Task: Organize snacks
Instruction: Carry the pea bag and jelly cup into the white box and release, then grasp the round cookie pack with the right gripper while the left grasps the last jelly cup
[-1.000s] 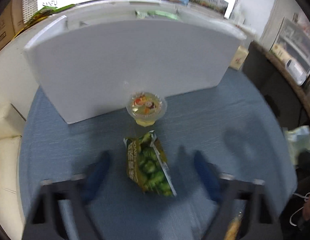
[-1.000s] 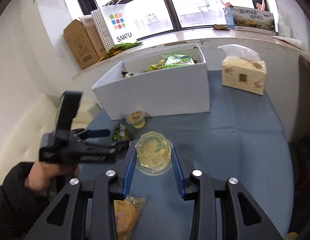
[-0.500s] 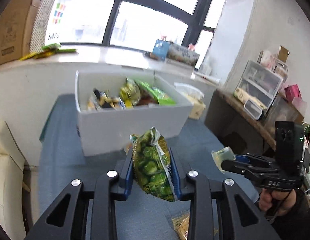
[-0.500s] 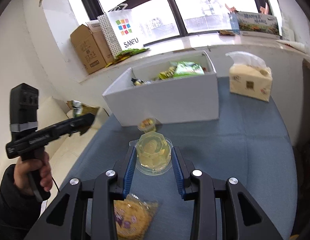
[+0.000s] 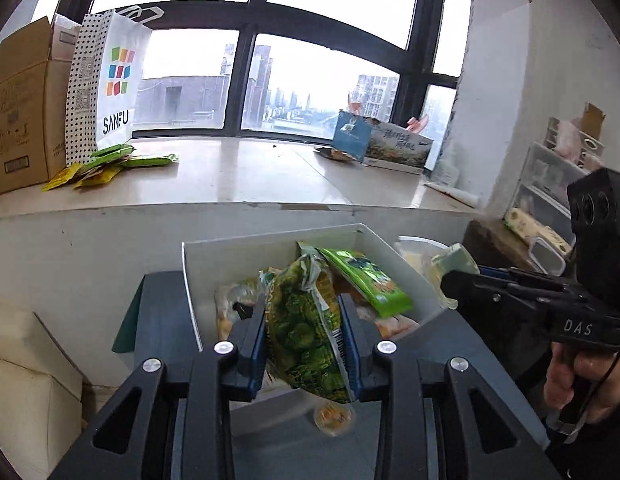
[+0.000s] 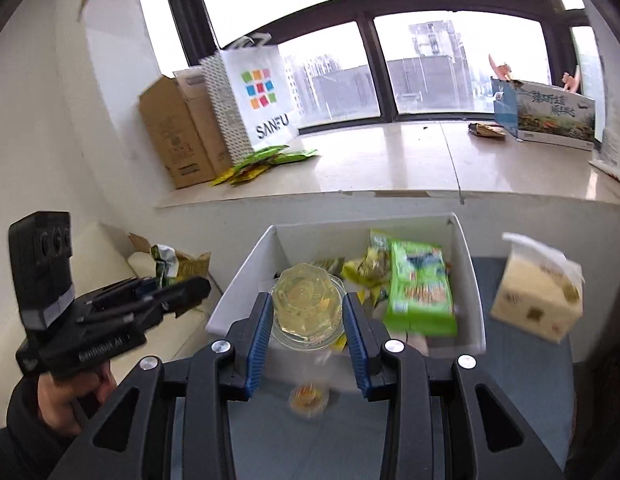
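Both grippers have risen toward the white box [image 5: 197, 300]: the left gripper [image 5: 303, 334] clamps the green pea bag [image 5: 305, 328], the right gripper [image 6: 307, 320] the jelly cup [image 6: 307, 306], ready to drop in.

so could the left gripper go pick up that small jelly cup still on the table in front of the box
Probably not as things stand. The left gripper has its jaws shut on the green snack bag, so it has no free grip. The small jelly cup lies uncovered on the blue table, before the white box.

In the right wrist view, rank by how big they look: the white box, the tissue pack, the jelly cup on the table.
1. White box
2. Tissue pack
3. Jelly cup on the table, blurred but plainly smallest
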The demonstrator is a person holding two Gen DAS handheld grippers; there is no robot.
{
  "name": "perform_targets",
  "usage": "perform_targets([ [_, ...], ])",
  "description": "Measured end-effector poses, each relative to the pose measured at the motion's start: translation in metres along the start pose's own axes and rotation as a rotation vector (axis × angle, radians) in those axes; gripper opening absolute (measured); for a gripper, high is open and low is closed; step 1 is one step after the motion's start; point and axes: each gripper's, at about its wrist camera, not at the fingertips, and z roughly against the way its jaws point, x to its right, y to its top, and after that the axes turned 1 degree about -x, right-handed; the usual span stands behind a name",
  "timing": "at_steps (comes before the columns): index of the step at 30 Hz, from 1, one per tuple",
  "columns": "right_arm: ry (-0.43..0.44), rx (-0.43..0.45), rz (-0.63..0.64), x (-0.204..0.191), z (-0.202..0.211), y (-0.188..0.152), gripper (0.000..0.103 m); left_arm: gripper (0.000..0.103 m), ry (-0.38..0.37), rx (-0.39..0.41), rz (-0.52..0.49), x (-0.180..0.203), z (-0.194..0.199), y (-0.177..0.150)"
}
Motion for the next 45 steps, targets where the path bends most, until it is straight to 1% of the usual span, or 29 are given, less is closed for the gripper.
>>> perform_targets([
  [1,-0.009,-0.016,-0.001,0.001,-0.009,0.006,0.039,0.036,0.013,-0.012,-0.002,-0.003,-0.009,0.006],
  [2,-0.008,-0.041,-0.005,0.004,-0.021,0.013,0.039,0.039,0.042,-0.008,0.005,-0.004,-0.018,0.01],
  [3,-0.008,-0.048,-0.01,0.007,-0.03,0.018,0.039,0.048,0.068,-0.014,0.016,-0.008,-0.026,0.014],
  [4,-0.021,-0.047,-0.008,0.009,-0.037,0.021,0.04,0.059,0.07,-0.034,0.022,-0.011,-0.034,0.015],
  [5,-0.04,-0.056,-0.002,0.01,-0.046,0.024,0.045,0.093,0.072,-0.061,0.033,-0.015,-0.042,0.015],
  [6,-0.062,-0.078,-0.002,0.013,-0.055,0.027,0.075,0.103,0.09,-0.086,0.048,-0.019,-0.049,0.013],
  [7,-0.078,-0.093,-0.014,0.016,-0.061,0.028,0.103,0.103,0.1,-0.098,0.06,-0.022,-0.053,0.011],
  [8,-0.094,-0.092,-0.038,0.021,-0.063,0.027,0.103,0.103,0.095,-0.099,0.067,-0.024,-0.055,0.008],
  [11,-0.082,-0.034,-0.077,0.031,-0.053,0.022,0.103,0.103,0.098,-0.107,0.086,-0.031,-0.057,-0.001],
  [14,-0.063,-0.036,-0.104,0.039,-0.049,0.017,0.103,0.103,0.109,-0.097,0.081,-0.032,-0.054,-0.004],
  [17,-0.078,-0.025,-0.062,0.037,-0.042,0.013,0.103,0.103,0.121,-0.092,0.064,-0.028,-0.046,-0.007],
  [19,-0.084,-0.009,-0.058,0.038,-0.035,0.012,0.103,0.103,0.133,-0.08,0.055,-0.025,-0.038,-0.008],
  [22,-0.054,0.004,-0.064,0.037,-0.021,0.011,0.103,0.103,0.089,-0.066,0.083,-0.022,-0.019,-0.011],
  [25,-0.007,-0.007,-0.011,0.029,-0.004,0.007,0.103,0.103,0.044,-0.041,0.094,-0.016,0.0,-0.017],
  [27,0.006,0.025,0.024,0.022,0.015,0.001,0.103,0.103,0.025,-0.03,0.096,-0.012,0.013,-0.023],
  [28,0.026,0.041,0.031,0.02,0.026,-0.003,0.103,0.103,0.011,-0.02,0.102,-0.011,0.021,-0.027],
  [30,0.088,0.073,0.027,0.017,0.047,-0.015,0.103,0.103,-0.026,-0.008,0.105,-0.005,0.039,-0.036],
  [32,0.145,0.091,0.024,0.014,0.066,-0.033,0.103,0.103,-0.042,-0.001,0.094,0.003,0.056,-0.05],
  [34,0.178,0.085,0.028,0.009,0.079,-0.051,0.103,0.103,-0.057,0.007,0.071,0.012,0.075,-0.065],
  [36,0.195,0.061,0.047,0.001,0.092,-0.074,0.103,0.103,-0.067,0.014,0.061,0.02,0.091,-0.08],
  [39,0.155,0.047,0.111,-0.014,0.109,-0.11,0.103,0.103,-0.117,-0.003,0.071,0.031,0.113,-0.102],
  [42,0.12,0.014,0.161,-0.029,0.119,-0.148,0.103,0.103,-0.091,0.005,0.051,0.043,0.136,-0.119],
  [45,0.049,-0.034,0.151,-0.036,0.117,-0.179,0.103,0.103,-0.076,0.017,0.054,0.047,0.154,-0.129],
])
